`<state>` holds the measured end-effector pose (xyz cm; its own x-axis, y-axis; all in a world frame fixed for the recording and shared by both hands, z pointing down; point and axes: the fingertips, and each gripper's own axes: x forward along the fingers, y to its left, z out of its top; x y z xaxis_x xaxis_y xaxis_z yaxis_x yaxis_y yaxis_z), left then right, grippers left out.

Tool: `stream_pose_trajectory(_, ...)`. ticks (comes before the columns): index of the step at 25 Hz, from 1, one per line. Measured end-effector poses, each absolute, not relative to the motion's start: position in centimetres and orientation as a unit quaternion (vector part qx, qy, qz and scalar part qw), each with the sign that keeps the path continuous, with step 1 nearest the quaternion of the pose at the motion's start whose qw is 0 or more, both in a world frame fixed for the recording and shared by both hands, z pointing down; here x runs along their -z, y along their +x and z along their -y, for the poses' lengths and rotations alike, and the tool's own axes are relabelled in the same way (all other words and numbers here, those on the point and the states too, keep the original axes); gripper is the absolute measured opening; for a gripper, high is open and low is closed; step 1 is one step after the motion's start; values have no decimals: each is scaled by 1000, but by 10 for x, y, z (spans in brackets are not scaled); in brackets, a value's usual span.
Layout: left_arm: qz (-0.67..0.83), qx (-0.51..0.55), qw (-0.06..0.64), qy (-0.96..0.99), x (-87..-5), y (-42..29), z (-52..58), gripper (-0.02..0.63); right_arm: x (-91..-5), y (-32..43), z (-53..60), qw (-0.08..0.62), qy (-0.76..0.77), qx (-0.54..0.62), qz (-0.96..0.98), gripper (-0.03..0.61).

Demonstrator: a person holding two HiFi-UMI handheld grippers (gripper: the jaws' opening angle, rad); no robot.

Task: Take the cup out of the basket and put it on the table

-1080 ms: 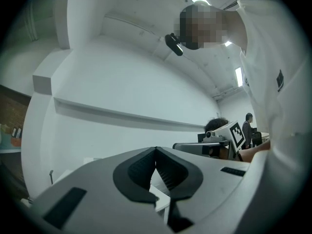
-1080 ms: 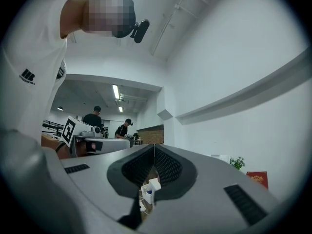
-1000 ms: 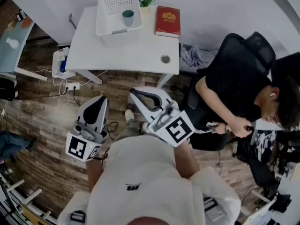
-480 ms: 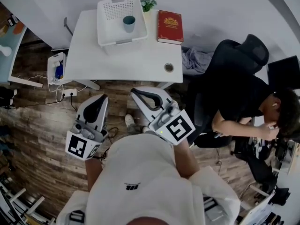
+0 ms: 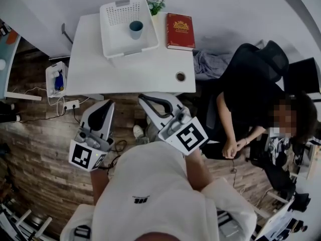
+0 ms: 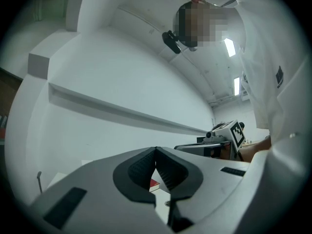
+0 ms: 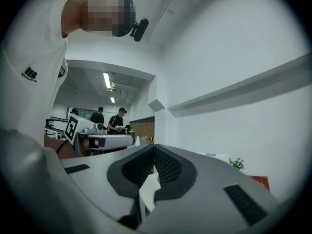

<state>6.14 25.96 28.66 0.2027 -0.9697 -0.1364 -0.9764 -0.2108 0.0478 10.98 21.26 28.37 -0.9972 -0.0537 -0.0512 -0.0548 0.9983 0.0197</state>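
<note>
A teal cup (image 5: 136,29) stands upright inside the white basket (image 5: 114,40) at the far side of the white table (image 5: 125,69). Both grippers hang over the wooden floor, short of the table's near edge and well away from the cup. In the head view the left gripper (image 5: 104,104) points toward the table, as does the right gripper (image 5: 142,99). Seen from its own camera, the left gripper (image 6: 156,152) has its jaws closed together with nothing between them. It is the same for the right gripper (image 7: 154,149). Neither gripper view shows the cup.
A red book (image 5: 180,24) lies right of the basket, with a small plant (image 5: 156,5) behind it. A small round object (image 5: 180,77) sits near the table's right front corner. A person sits in a black chair (image 5: 251,59) at the right. A power strip (image 5: 70,105) lies on the floor.
The head view has shifted, so the table sits slightly further left and lower in the picture. The seated person has lowered their arms. Both grippers stay shut and held as before.
</note>
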Motion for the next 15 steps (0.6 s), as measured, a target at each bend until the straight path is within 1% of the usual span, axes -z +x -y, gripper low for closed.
stream_pose_trajectory(15,-651,-60,1,-757,-301,21,-172,11,-292,63,-128,18,11,4,-1000,12)
